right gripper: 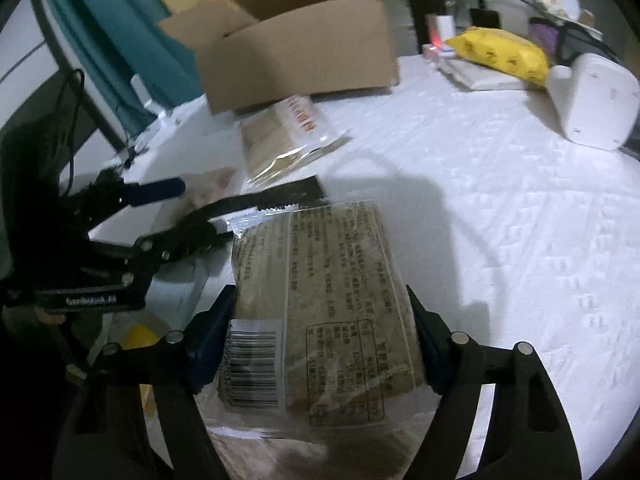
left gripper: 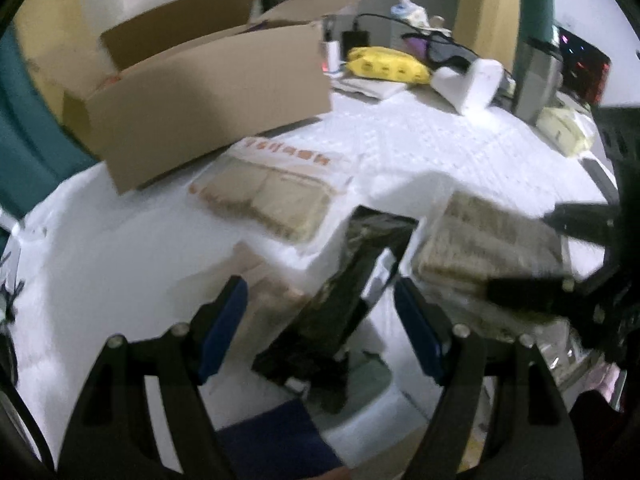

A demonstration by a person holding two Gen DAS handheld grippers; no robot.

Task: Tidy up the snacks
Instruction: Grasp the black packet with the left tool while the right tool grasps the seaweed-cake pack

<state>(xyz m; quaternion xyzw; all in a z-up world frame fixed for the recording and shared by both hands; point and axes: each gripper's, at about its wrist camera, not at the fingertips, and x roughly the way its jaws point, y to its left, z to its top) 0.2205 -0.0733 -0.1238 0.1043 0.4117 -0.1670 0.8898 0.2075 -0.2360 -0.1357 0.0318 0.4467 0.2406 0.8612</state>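
- Right gripper [right gripper: 320, 336]: fingers clamped either side of a clear-wrapped cracker packet [right gripper: 320, 300], near edge of the bed, barcode side up
- Left gripper [left gripper: 320, 320]: fingers apart, nothing held, hovering over a dark packet [left gripper: 360, 280]
- Cardboard box [left gripper: 208, 96] open, far left; contents mostly hidden
- Another cracker packet [left gripper: 276, 192] lies loose just in front of box
- Judgement: early to midway; at least three snacks unboxed

Both wrist cameras are looking forward along their fingers, close above the table [left gripper: 440, 148], sharing the cardboard box [left gripper: 208, 92] [right gripper: 304, 52] ahead.
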